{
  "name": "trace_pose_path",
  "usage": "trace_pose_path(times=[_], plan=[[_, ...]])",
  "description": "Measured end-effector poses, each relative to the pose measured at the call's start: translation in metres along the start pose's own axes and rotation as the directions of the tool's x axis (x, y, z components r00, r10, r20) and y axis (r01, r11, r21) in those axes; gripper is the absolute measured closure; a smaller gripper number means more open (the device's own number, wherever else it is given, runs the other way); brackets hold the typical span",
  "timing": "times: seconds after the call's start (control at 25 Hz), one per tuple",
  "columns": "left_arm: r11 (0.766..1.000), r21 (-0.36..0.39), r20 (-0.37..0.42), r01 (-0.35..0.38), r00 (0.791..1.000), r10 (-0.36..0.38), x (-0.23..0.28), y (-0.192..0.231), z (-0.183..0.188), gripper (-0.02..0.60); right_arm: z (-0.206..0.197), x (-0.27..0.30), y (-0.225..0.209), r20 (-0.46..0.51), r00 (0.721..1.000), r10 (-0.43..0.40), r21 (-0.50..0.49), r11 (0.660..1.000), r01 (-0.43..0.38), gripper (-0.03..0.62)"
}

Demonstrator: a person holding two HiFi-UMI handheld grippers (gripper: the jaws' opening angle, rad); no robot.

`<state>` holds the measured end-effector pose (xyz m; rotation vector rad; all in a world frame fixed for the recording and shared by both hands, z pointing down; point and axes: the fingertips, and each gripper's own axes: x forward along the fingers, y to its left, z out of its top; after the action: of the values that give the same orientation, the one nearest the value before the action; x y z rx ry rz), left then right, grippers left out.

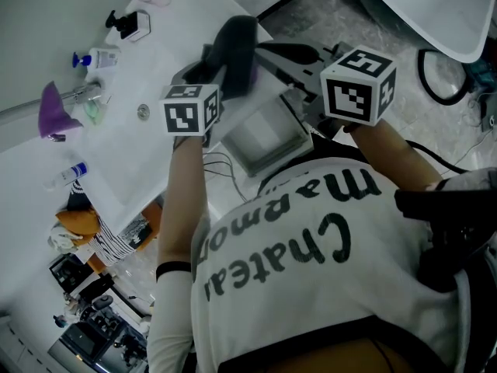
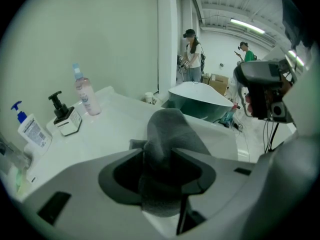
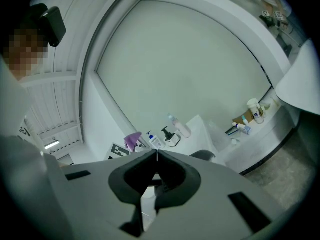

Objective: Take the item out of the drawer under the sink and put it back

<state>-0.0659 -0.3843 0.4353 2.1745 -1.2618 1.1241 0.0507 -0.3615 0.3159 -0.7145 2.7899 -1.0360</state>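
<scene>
grey cloth [image 2: 167,134]: bunched up between the left gripper's [image 2: 158,150] jaws, at the edge of the white sink top [image 1: 147,92] | left jaws: wide apart | right gripper [image 3: 157,153]: jaws pressed together, holding nothing | drawer [image 1: 264,134]: pulled out

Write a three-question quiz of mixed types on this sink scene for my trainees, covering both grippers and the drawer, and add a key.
1. True or false: the right gripper has its jaws together with nothing between them.
2. What sits between the jaws of the left gripper?
A. a glass jar
B. a dark grey cloth
C. a metal spoon
3. Fill in the gap: the drawer under the sink stands ____.

Key: 1 true; 2 B; 3 open.
</scene>
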Motion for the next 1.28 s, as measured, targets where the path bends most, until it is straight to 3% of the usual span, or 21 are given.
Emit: trace_pose_path(times=[0.36,0.72,0.96,1.08,1.28], plan=[[0.999,-0.04,0.011,-0.008,1.0,0.008,-0.016,-0.002,0.002,0.425,-0.001,0.0,0.01,-0.005,1.0,0.026,-0.007,1.0,-0.026,0.582],[0.998,-0.029,0.117,-0.056,0.991,0.059,-0.055,-0.001,0.018,0.425,-0.002,-0.003,0.032,0.012,0.999,0.043,-0.042,0.998,-0.042,0.582],[0.995,-0.098,0.295,-0.021,0.954,0.05,-0.087,-0.004,0.034,0.428,-0.012,0.002,0.06,-0.021,0.999,0.043,-0.101,0.994,-0.045,0.582],[0.99,-0.134,0.345,-0.033,0.935,0.078,-0.104,0.0,0.034,0.518,-0.017,0.005,0.072,-0.033,0.999,0.031,-0.125,0.992,-0.035,0.582],[0.99,-0.133,0.426,-0.038,0.9,0.092,-0.136,-0.003,0.032,0.558,-0.025,0.004,0.095,-0.022,1.0,0.02,-0.133,0.991,-0.023,0.582]])
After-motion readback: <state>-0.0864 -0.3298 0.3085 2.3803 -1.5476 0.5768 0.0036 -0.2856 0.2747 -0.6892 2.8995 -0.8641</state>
